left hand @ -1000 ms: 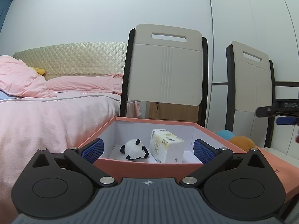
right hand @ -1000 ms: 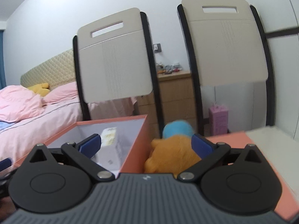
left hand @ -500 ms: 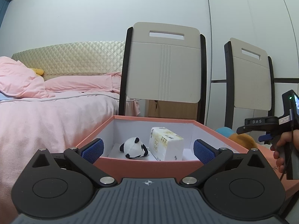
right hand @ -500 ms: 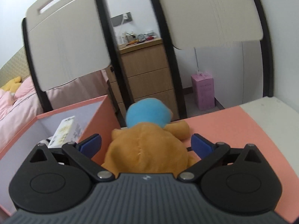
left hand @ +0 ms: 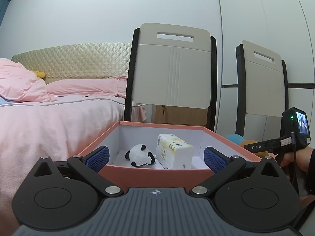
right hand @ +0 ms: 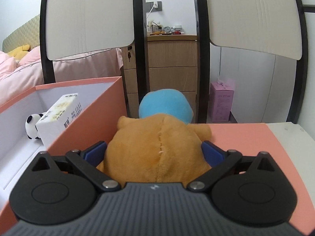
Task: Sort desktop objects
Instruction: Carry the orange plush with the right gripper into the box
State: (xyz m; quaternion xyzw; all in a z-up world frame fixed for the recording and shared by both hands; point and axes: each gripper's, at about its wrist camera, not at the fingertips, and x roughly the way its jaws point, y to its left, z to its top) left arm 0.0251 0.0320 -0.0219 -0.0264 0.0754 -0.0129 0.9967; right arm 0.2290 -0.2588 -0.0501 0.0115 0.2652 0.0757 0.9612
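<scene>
Left gripper (left hand: 155,157) spread wide, nothing between pads, hovering at near wall of orange box (left hand: 149,174). Inside box: panda plush (left hand: 140,156) lying beside tissue pack (left hand: 173,151), touching it. Right gripper (right hand: 154,152) parted, blue pads flanking orange plush toy (right hand: 157,149) with blue head; whether pads press it, cannot tell. Toy sits on orange lid (right hand: 242,135) just outside box's right wall (right hand: 92,122). Two chair backs (right hand: 88,13) behind desk.
</scene>
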